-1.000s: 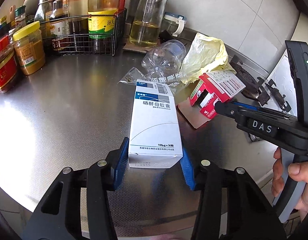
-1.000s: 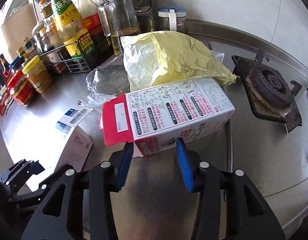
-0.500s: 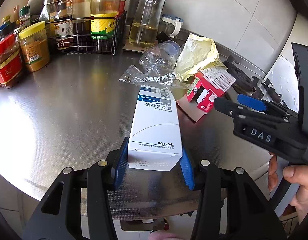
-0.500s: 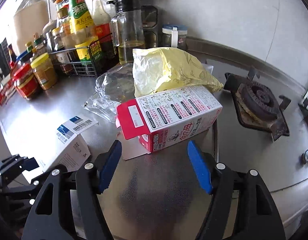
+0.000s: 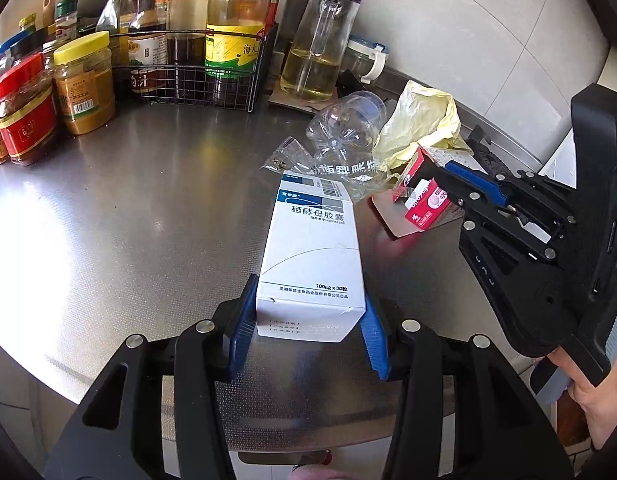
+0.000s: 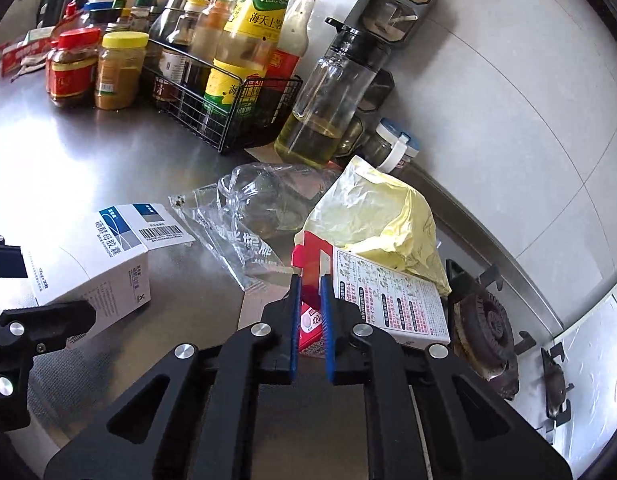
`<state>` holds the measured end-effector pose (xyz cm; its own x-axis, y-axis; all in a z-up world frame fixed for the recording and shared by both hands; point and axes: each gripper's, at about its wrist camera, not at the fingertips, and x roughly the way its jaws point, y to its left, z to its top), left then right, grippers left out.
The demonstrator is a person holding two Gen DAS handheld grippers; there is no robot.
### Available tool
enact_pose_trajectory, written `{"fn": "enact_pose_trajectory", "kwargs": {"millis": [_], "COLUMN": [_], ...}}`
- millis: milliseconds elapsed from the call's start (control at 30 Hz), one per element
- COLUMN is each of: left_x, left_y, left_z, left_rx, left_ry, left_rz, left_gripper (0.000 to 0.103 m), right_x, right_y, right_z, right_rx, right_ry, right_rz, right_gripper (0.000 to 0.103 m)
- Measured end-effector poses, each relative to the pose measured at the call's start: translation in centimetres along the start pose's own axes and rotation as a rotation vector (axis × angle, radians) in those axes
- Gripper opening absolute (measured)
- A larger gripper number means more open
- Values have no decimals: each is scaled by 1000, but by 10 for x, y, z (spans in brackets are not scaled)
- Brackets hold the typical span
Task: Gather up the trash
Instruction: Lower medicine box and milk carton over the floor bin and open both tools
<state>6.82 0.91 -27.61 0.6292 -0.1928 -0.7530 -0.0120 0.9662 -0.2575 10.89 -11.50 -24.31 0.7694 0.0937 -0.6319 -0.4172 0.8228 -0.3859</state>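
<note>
My left gripper (image 5: 308, 314) is shut on a white and blue medicine box (image 5: 312, 248), which lies lengthwise on the steel counter (image 5: 128, 220). To its right, my right gripper (image 6: 309, 292) is rolled on its side and shut on the red flap of a red and white carton (image 6: 388, 300) lying on the counter. The left wrist view shows the same carton (image 5: 424, 208) pinched by that gripper (image 5: 436, 180). Behind the carton lie a crumpled yellow bag (image 6: 380, 216), a crushed clear bottle (image 6: 264, 188) and a clear plastic wrapper (image 6: 228, 236).
A wire rack (image 5: 188, 76) of sauce bottles, jars (image 5: 84, 84) and a glass oil jug (image 5: 316, 48) line the back wall. A gas burner (image 6: 484, 332) sits right of the carton. A person's hand (image 5: 588, 380) holds the right gripper. The counter's front edge runs just under the left gripper.
The right gripper opened wide, rolled onto its side and closed on the carton's red flap. The left gripper kept its hold on the white box and stayed put.
</note>
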Motion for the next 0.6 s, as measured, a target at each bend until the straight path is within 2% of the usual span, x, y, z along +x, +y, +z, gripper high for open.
{"fn": "enact_pose_trajectory", "kwargs": {"millis": [233, 467, 600], "left_x": [-13, -47, -68], "left_y": [-10, -21, -25], "left_z": [6, 1, -7], "left_rx": [41, 78, 91], "left_ry": [-36, -69, -85], "left_rz": [12, 5, -4], "left_gripper": [44, 44, 44], "right_x": [-25, -82, -112], "right_y": [-12, -28, -39], "right_z": [-2, -4, -11], "right_rx": [63, 162, 243], "right_ry": [-18, -78, -83], "right_rz": [34, 48, 83], "right_gripper": [4, 2, 2]}}
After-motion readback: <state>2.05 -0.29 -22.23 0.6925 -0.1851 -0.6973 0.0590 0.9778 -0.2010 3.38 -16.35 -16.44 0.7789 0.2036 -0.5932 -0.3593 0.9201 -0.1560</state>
